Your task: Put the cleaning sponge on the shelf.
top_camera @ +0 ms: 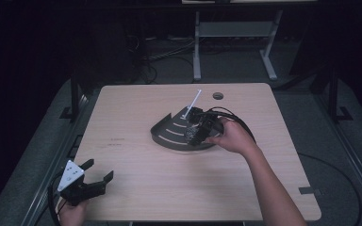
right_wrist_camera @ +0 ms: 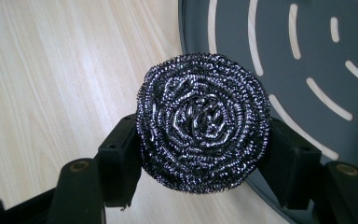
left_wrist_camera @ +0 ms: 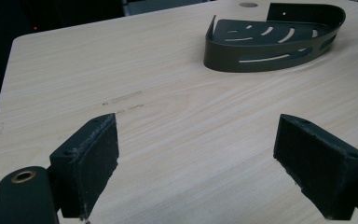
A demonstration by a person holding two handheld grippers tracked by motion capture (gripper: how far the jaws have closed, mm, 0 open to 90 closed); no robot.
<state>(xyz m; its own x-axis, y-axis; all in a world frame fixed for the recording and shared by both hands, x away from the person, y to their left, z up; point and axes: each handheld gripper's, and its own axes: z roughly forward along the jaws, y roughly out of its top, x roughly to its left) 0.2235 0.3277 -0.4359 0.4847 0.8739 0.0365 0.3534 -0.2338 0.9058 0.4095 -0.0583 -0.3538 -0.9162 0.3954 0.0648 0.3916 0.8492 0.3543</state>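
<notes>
A dark slotted corner tray (top_camera: 169,133) (left_wrist_camera: 270,44) (right_wrist_camera: 307,42) lies near the middle of the wooden table (top_camera: 136,179). My right gripper (top_camera: 195,134) (right_wrist_camera: 203,154) hovers over the tray's near rim, shut on a round steel wool scourer (right_wrist_camera: 203,121) (top_camera: 191,135). A white stick (top_camera: 192,104) slants up from the tray's far side. At the table's near left corner my left gripper (top_camera: 100,170) (left_wrist_camera: 196,158) is open, with bare wood between its jaws.
A round cable hole (top_camera: 218,96) (left_wrist_camera: 248,4) sits in the table's far edge. Beyond the table stand a white desk frame (top_camera: 235,37) and floor cables. A black cable (top_camera: 240,122) loops by the right hand.
</notes>
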